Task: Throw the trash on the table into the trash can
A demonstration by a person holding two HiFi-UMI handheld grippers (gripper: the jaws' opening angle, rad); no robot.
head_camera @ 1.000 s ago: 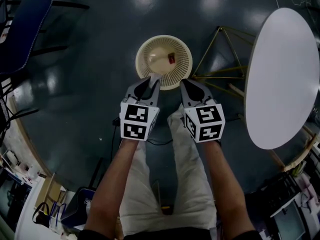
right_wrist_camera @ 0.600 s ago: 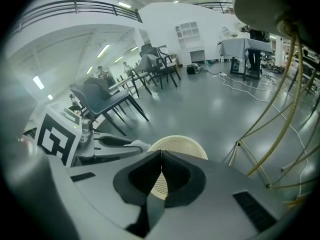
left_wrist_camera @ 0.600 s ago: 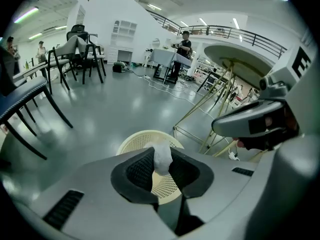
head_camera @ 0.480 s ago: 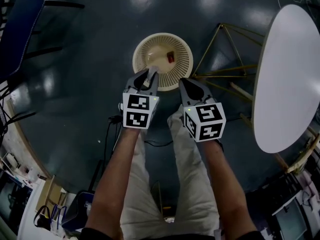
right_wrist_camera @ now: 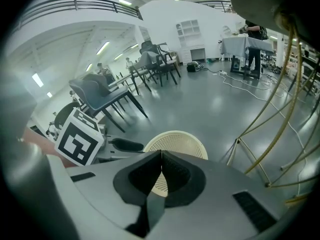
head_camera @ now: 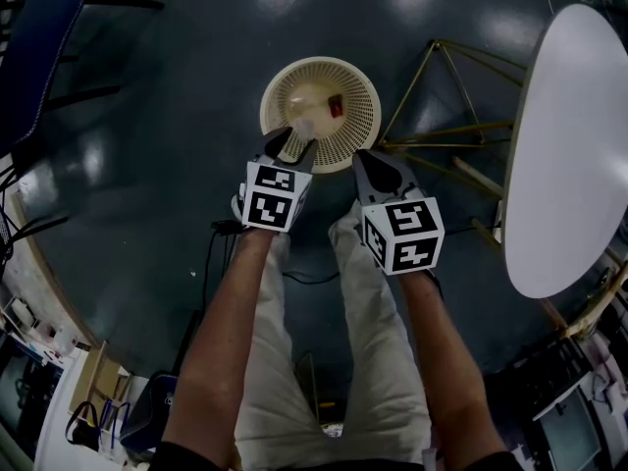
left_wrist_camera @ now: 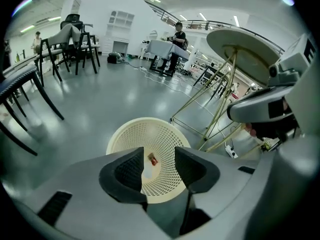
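A dark, glossy floor [head_camera: 167, 155] is spread under everything, with ceiling lights mirrored in it. At the right of the head view a white oval table [head_camera: 579, 145] is carried on a brass-coloured rod frame [head_camera: 439, 96]. A dark blue chair [head_camera: 34, 57] is seen at the upper left. Two bare forearms [head_camera: 228, 332] are stretched forward over pale trouser legs [head_camera: 294, 391].

A cream, perforated trash can [head_camera: 363, 121] is stood upright on the floor, just beside the table's frame, with its mouth turned up to the head camera. Both grippers are held side by side at the can's near rim and pointed steeply down, each topped by its marker cube [head_camera: 272, 196].

The jaws of the left gripper [head_camera: 294, 141] are set apart and have just been opening. Between them a pale piece of trash [left_wrist_camera: 146, 173] is seen, blurred, against the inside of the can. It is close beside one pad and not pinched by the two; whether that pad is touched cannot be told.

The jaws of the right gripper [head_camera: 365, 160] are pressed together along their whole length, and nothing is caught between them.

A small red piece of trash [head_camera: 337, 107] is already lying on the can's bottom, toward its far right wall.
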